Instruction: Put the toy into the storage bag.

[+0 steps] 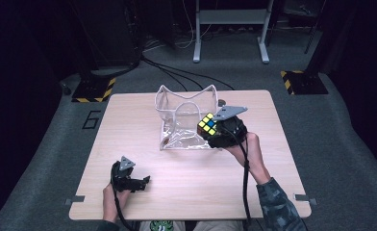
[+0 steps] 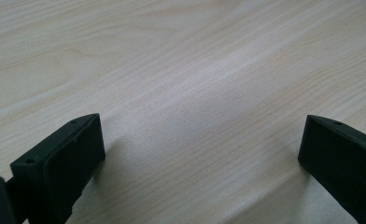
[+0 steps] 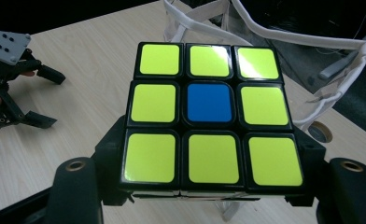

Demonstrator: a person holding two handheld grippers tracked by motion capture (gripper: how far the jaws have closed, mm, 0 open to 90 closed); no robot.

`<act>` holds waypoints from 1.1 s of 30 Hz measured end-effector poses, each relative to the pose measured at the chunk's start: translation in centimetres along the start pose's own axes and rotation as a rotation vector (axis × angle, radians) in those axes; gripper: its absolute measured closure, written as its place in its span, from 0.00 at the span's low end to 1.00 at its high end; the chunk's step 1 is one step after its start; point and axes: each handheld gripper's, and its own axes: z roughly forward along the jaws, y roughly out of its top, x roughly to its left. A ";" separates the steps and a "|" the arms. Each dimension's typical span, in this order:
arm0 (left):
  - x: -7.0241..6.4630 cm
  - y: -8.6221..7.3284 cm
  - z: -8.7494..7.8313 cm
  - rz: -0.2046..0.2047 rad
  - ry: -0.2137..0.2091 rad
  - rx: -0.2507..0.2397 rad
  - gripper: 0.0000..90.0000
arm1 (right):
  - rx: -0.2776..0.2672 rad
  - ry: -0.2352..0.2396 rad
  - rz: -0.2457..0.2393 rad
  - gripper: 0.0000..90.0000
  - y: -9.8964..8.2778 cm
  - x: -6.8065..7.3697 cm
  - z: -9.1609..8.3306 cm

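While the left tongs (image 1: 141,182) rest low on the near left part of the desk (image 1: 129,139), their jaws stand well apart with nothing between them; the left gripper view shows bare pale wood grain in the gap, the two black jaws rising at either side of it. A grey three-cornered plate sits on top of these tongs, and the hand behind them lies at the desk's near edge. Well off to the right of them and farther from the person, the right tongs (image 1: 209,129) are clamped on a puzzle cube (image 1: 207,123), held clear above the desk. In the right gripper view the cube (image 3: 209,116) sits squarely between the two jaws, which press its left and right sides; its upward face shows eight yellow-green squares around one blue centre square. Just beyond and to the left of the right tongs stands a clear plastic bag (image 1: 179,120) with white-trimmed edges and handles, its mouth open upward; the cube hovers beside the bag's right-hand rim. From the right gripper view the bag (image 3: 265,42) rises behind the cube, and the left tongs (image 3: 41,98) lie farther off at the left on the desk, their jaws spread.
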 end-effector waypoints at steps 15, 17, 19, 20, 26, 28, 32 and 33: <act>0.0 0.0 0.0 -0.002 -0.002 0.000 0.00 | -0.001 -0.020 -0.026 0.37 1.7 -0.3 -0.1; 0.0 0.0 0.0 0.001 0.000 0.000 0.00 | -0.001 -0.024 -0.028 0.37 2.0 -0.5 -0.2; 0.0 0.0 0.0 0.000 0.000 0.000 0.00 | -0.002 -0.025 -0.020 0.37 2.2 -0.6 -0.1; 0.0 0.0 0.0 0.000 0.000 0.000 0.00 | -0.002 -0.026 -0.029 0.37 2.4 -0.7 -0.1; 0.0 0.0 0.0 -0.003 -0.002 0.000 0.00 | -0.003 -0.033 -0.036 0.37 3.1 -1.2 0.0; 0.0 0.0 0.0 0.000 0.000 0.000 0.00 | 0.002 -0.037 -0.025 0.37 3.4 -1.3 0.1; 0.0 0.0 0.0 0.000 0.000 0.000 0.00 | 0.003 -0.040 -0.028 0.37 3.7 -1.6 0.2; 0.0 0.0 0.0 0.000 0.000 0.000 0.00 | 0.003 -0.039 -0.031 0.37 3.8 -1.7 0.2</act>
